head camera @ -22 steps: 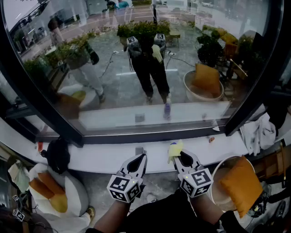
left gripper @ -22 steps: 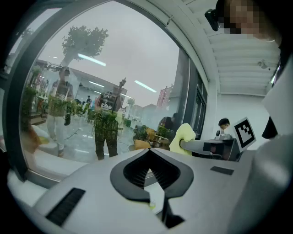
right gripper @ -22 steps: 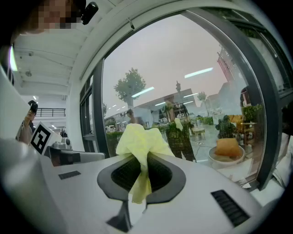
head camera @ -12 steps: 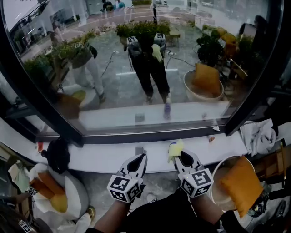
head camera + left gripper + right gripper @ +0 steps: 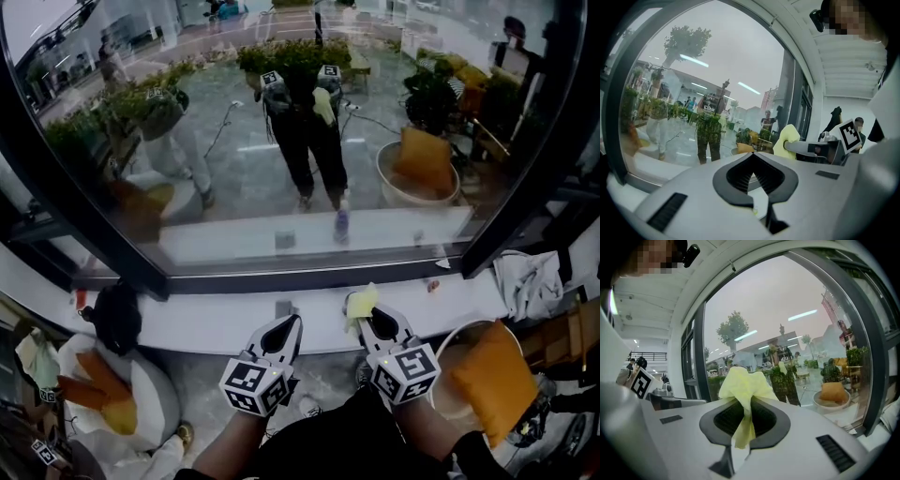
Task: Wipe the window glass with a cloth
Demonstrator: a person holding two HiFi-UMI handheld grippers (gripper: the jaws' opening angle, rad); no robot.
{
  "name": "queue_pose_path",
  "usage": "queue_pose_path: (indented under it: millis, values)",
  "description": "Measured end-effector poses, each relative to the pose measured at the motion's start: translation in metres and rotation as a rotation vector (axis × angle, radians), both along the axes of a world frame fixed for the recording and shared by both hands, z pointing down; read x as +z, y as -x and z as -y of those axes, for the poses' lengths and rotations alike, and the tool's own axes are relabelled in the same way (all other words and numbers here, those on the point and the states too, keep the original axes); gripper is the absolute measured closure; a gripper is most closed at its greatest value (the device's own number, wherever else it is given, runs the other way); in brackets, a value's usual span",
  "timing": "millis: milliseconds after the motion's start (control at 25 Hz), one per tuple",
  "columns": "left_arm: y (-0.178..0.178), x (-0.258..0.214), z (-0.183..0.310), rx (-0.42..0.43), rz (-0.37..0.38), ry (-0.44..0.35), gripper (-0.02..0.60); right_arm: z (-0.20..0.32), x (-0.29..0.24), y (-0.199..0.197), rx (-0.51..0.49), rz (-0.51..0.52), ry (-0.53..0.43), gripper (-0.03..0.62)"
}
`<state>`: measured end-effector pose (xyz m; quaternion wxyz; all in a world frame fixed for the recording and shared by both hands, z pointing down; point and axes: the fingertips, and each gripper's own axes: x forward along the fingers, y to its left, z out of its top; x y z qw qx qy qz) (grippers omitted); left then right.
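Pinching yellow cloth [image 5: 740,380]: right hand-held gripper [image 5: 744,401]; left hand-held gripper [image 5: 752,158] closed, empty, clearest in its view.

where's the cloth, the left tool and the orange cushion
cloth [image 5: 740,383]: right gripper view, on the bunched top above the jaws
left tool [image 5: 295,322]: head view, at its closed tips
orange cushion [image 5: 492,380]: head view, on its middle

Left tongs [image 5: 752,157] — jaws together, nothing between them. Window glass [image 5: 703,84] ahead. Right tongs [image 5: 791,146] at right, yellow cloth [image 5: 785,139] at the tip — marker cube [image 5: 850,133] behind.
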<state>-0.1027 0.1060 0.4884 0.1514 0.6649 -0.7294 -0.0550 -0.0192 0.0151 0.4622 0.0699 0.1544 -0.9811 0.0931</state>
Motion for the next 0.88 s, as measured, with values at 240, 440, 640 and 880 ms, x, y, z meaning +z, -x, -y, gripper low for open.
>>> queue_pose_path:
  millis: [240,440,640,880]
  values:
    - [-0.006,-0.001,0.022,-0.023,-0.001,0.004,0.574,0.024,-0.004,0.000,-0.031,-0.002,-0.008,0.540]
    - [-0.006,-0.004,0.046,-0.059,0.002,0.008,0.574,0.050,-0.013,0.010,-0.082,0.007,-0.018,0.540]
    - [-0.005,-0.006,0.071,-0.111,0.010,0.016,0.574,0.075,-0.022,0.028,-0.151,0.032,-0.027,0.540]
    - [0.008,-0.010,0.095,-0.191,0.023,0.020,0.574,0.098,-0.037,0.062,-0.251,0.071,-0.048,0.540]
